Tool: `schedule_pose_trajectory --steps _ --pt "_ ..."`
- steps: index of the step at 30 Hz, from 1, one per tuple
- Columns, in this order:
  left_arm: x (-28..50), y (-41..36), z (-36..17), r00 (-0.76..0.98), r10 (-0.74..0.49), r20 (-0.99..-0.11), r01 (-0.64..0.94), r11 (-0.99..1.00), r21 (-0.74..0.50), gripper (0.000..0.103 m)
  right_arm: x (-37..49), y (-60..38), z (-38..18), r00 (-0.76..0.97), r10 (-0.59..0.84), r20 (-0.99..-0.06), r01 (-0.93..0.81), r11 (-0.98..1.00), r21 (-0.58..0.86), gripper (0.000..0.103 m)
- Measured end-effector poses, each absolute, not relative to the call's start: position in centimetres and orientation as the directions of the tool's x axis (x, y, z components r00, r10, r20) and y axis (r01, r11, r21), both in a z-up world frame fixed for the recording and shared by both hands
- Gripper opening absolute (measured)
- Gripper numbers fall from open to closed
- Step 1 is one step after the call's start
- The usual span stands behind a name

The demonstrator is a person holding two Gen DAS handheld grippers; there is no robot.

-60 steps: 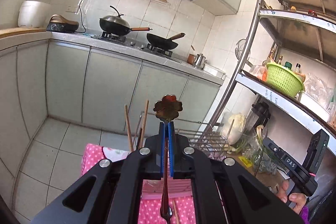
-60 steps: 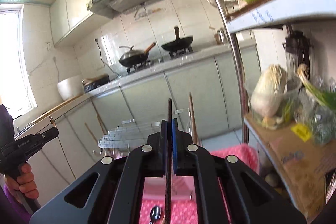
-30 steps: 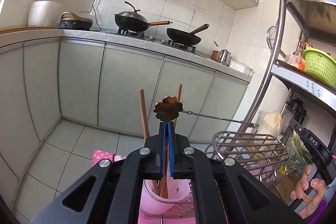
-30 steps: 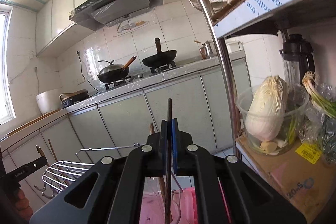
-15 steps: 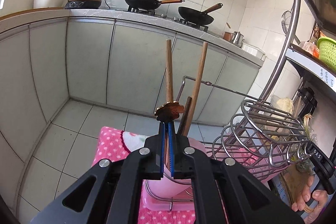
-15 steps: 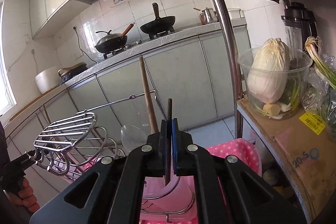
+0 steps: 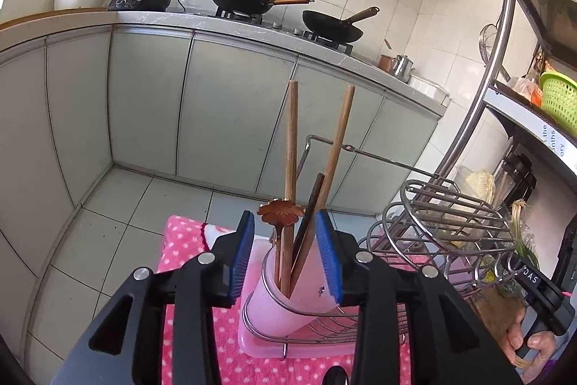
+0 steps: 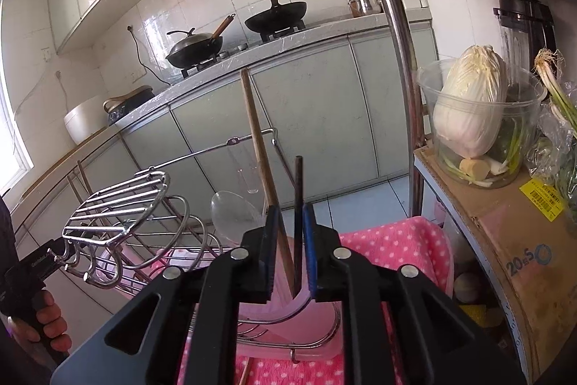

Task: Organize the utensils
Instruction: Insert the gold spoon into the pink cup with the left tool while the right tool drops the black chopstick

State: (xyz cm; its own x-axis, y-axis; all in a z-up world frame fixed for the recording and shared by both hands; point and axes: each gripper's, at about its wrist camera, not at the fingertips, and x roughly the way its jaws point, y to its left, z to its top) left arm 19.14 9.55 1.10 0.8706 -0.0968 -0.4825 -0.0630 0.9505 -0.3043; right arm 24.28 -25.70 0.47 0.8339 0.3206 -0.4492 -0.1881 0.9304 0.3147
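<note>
Table: pink cloth with white dots (image 7: pixel 187 240) covers it; the whole job sits on top
Rack: silver wire dish rack (image 7: pixel 447 226) stands on a pale pink tray; keep both tools clear of its curved bars on the way out
Holder: pale pink plastic cup (image 7: pixel 285 298) in the rack's wire ring, tilted, now taking the utensils
Left gripper (image 7: pixel 285 255): blue pads are opening and stand wide on either side of the cup mouth, touching nothing; the copper spoon with a flower-shaped end (image 7: pixel 281 213) stands free in the cup, so draw back along the pointing line, not sideways
Right gripper (image 8: pixel 290 253): pads opening, only a narrow gap yet; the dark slim chopstick (image 8: pixel 298 204) stands between them with its tip in the cup; I judge it freed or nearly so, so widen further before lifting off
Wooden chopsticks (image 7: pixel 290 161): two lean in the cup; a nudge could tip them out
</note>
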Motion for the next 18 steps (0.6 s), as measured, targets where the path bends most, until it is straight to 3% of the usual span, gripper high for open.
schedule_pose_trajectory --steps 18 --pt "14.2 9.7 2.9 0.883 -0.117 -0.454 -0.036 0.949 -0.313 0.035 18.9 -27.6 1.5 0.850 0.304 -0.431 -0.176 0.934 0.311 0.021"
